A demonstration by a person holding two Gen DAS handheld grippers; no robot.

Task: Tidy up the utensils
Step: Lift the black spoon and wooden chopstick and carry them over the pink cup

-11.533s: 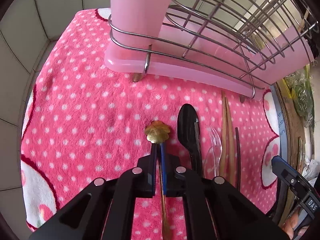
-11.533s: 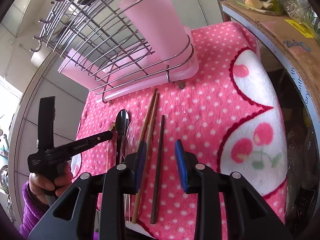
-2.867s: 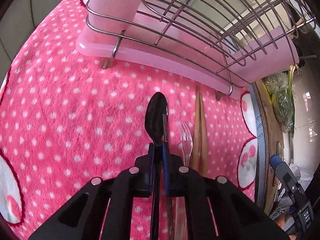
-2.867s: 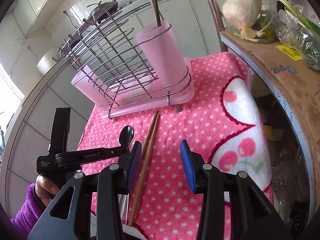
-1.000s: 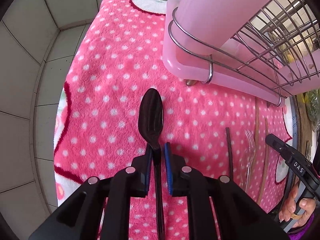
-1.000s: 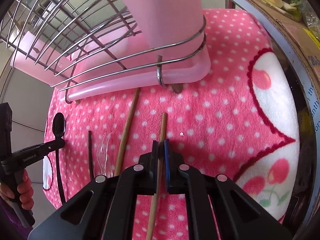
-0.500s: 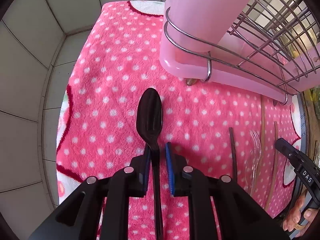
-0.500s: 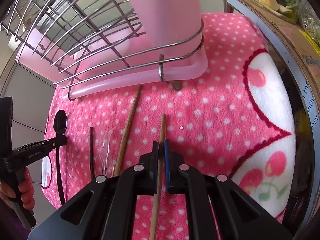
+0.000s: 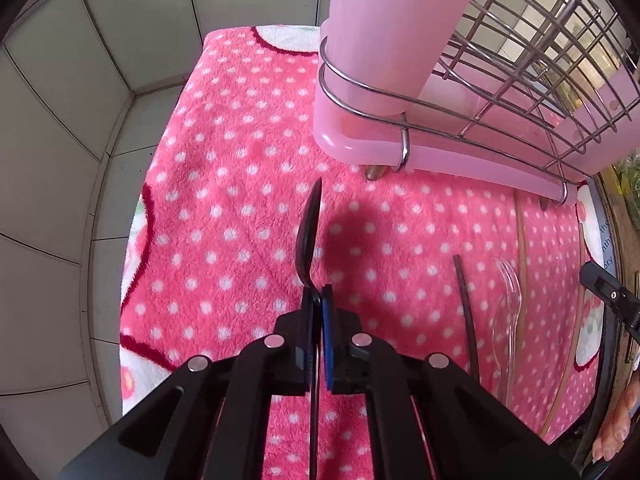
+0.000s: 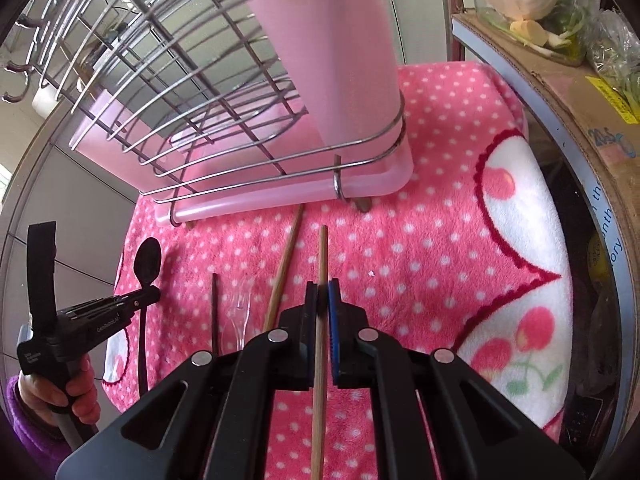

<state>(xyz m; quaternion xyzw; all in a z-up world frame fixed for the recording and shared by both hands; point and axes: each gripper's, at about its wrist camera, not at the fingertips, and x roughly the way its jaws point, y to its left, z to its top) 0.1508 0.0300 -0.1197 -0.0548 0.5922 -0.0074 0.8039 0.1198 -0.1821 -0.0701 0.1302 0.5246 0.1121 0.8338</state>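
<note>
Clearly the pick-up step is in hand, on both sides. Ahead of both tools stands the wire rack (image 10: 224, 128) with its pink cup (image 10: 332, 64) — what the cup holds I cannot tell, as its mouth is out of frame. The right hand-held gripper (image 10: 321, 300) is clenched on a wooden chopstick (image 10: 322, 264); the left hand-held gripper (image 9: 316, 304), jaws just closed, grasps the black spoon (image 9: 309, 236), bowl forward and edge-on. Next, each needs lifting above the cup's rim and lowering in — handle end down.
</note>
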